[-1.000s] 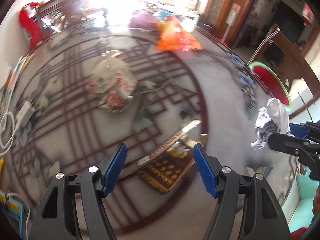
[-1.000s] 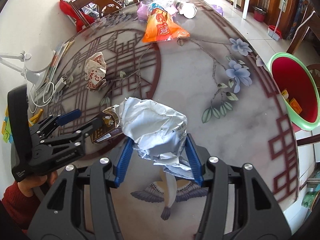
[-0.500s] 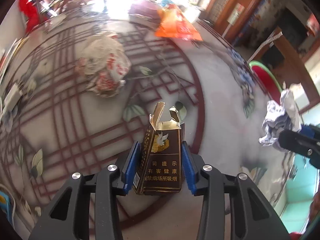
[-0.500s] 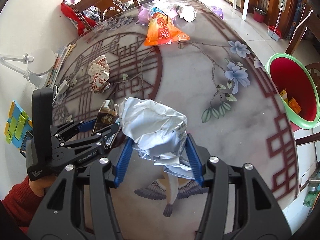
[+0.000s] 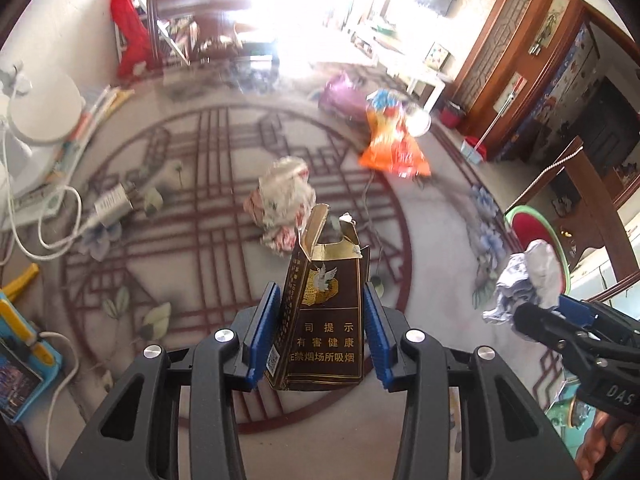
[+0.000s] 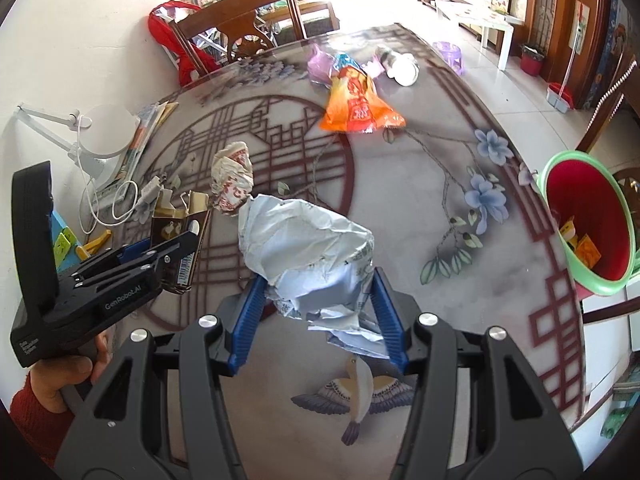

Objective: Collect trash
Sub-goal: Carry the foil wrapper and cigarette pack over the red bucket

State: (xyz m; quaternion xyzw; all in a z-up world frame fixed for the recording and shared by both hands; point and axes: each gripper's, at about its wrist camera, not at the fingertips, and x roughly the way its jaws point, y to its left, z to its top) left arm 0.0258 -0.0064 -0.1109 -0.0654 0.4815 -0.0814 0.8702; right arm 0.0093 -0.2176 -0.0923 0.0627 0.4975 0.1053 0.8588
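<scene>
Open tabletop [image 6: 420,240] toward right edge, clear run to red bin [image 6: 588,220] just off it. Centre blocked by crumpled paper cup [image 6: 234,178]; orange snack bag [image 6: 356,104] and purple wrapper [image 6: 320,66] crowd far edge. Left edge cluttered: lamp [image 6: 104,136], charger with cable [image 5: 112,204].
</scene>
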